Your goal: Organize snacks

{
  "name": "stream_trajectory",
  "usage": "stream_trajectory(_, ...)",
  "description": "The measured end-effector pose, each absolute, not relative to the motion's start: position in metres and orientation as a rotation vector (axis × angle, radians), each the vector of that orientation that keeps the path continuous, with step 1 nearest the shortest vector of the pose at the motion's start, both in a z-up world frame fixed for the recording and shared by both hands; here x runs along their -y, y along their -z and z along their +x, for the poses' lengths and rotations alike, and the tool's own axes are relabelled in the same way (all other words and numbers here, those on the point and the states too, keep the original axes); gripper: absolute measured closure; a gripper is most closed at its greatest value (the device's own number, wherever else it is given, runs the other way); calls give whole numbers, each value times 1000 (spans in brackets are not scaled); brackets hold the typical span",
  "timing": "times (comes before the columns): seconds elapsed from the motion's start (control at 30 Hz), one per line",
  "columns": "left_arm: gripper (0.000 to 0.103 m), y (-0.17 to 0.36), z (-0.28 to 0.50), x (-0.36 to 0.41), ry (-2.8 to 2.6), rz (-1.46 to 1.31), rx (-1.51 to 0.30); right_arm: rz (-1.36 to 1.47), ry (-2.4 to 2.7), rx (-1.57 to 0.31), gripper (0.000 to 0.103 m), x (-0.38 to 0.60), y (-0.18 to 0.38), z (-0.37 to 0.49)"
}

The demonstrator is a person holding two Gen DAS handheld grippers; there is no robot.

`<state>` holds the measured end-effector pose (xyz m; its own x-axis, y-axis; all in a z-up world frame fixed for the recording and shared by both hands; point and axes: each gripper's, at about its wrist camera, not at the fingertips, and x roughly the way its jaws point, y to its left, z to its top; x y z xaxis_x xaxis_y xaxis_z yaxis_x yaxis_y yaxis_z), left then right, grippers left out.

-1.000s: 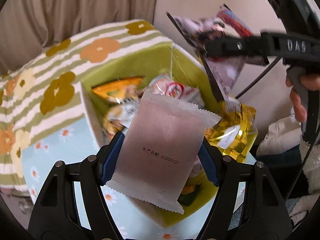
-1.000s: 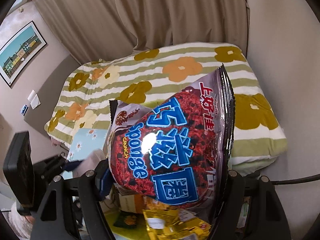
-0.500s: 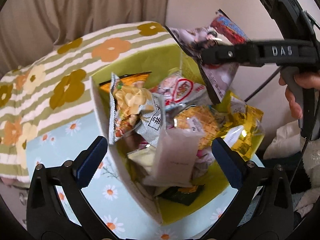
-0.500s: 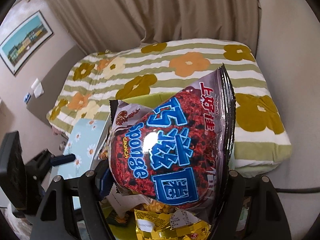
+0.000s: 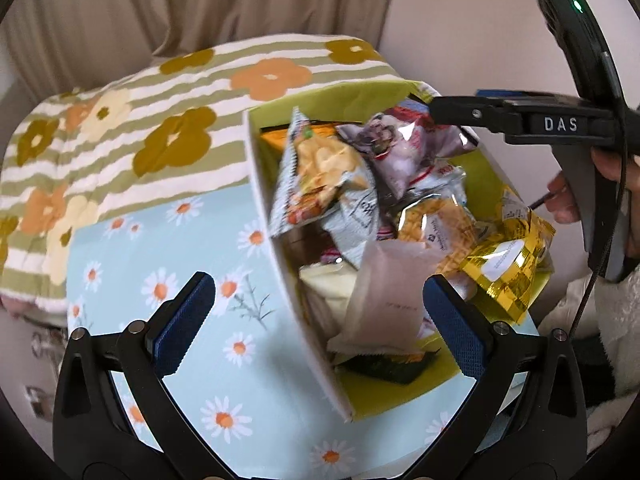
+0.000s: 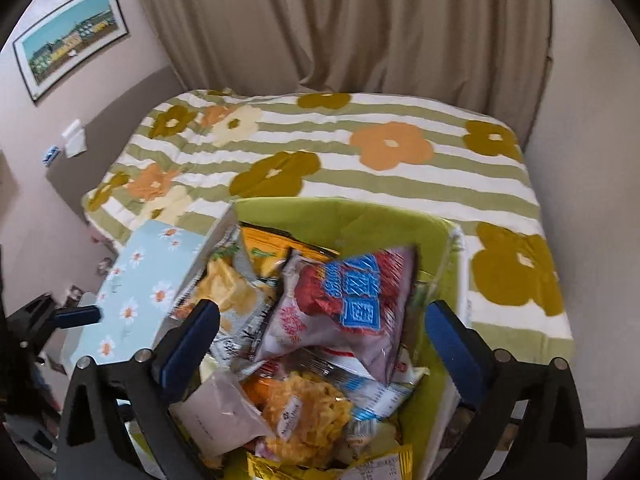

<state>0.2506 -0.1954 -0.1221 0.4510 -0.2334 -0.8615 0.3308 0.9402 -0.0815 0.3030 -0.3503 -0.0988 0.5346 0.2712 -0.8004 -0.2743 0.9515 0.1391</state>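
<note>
Now both the left gripper and the right gripper stand wide and hold nothing; the snacks, with the red-blue bag on top, fill the green-lined box beside the bed; piled so high, a packet may slide over the wall.

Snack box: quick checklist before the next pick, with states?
1. Left gripper open and holding nothing: ok.
2. Right gripper open and holding nothing: ok.
3. Pale pink packet inside the box: ok, it leans on the other snacks.
4. Red-and-blue snack bag inside the box: ok, it lies on top of the pile.
5. Gold packet fully inside: not ok, it sits on the far rim and overhangs.
6. More loose snacks left to pick: cannot tell, none show outside the box in either view.
</note>
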Motion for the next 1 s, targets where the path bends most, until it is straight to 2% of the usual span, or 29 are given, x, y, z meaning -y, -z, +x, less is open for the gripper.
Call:
stream_trajectory(0.33, 0, 82, 205, 157, 306, 87, -955, 40, -241, -832, 1, 333, 44, 228)
stream_trajectory(0.7, 0, 0, 83, 90, 230, 36, -697, 81, -104, -668, 1, 284, -16, 79)
stream_trajectory(1.0, 0, -14, 1, 46, 192, -37, -603, 14, -16, -556, 1, 245, -27, -14)
